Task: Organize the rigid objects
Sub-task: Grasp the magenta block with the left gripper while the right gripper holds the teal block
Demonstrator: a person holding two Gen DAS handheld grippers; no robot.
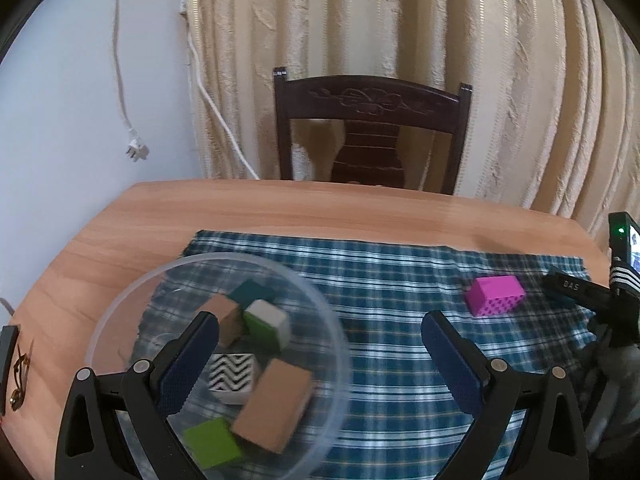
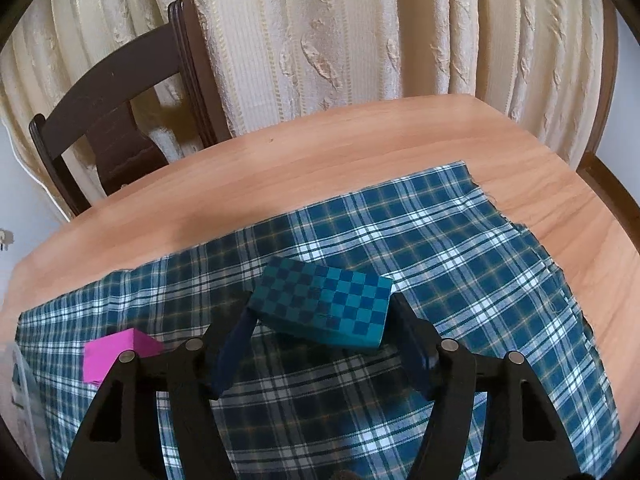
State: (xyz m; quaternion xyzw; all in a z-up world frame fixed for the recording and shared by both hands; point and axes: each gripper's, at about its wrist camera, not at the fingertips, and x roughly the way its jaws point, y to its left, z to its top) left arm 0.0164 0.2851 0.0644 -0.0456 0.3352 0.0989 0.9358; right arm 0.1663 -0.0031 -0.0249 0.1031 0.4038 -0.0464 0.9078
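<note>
Black plastic tool (image 1: pixel 320 336) frames with round silver pivot screws and dark navy textured finger pads (image 1: pixel 450 354).

Right gripper (image 2: pixel 320 320) clamped on teal checkered block (image 2: pixel 322 306) above plaid cloth (image 2: pixel 460 248), magenta block (image 2: pixel 120 354) at nine o'clock.

**Readable marks**

Only one piece of lettering can be made out: white capitals that look like "DAS" on a black bar of the right gripper (image 1: pixel 576 292), at the far right of the left wrist view. A small lit screen (image 1: pixel 634 248) just above it shows an image too blurred to read. The blocks carry only patterns
</note>
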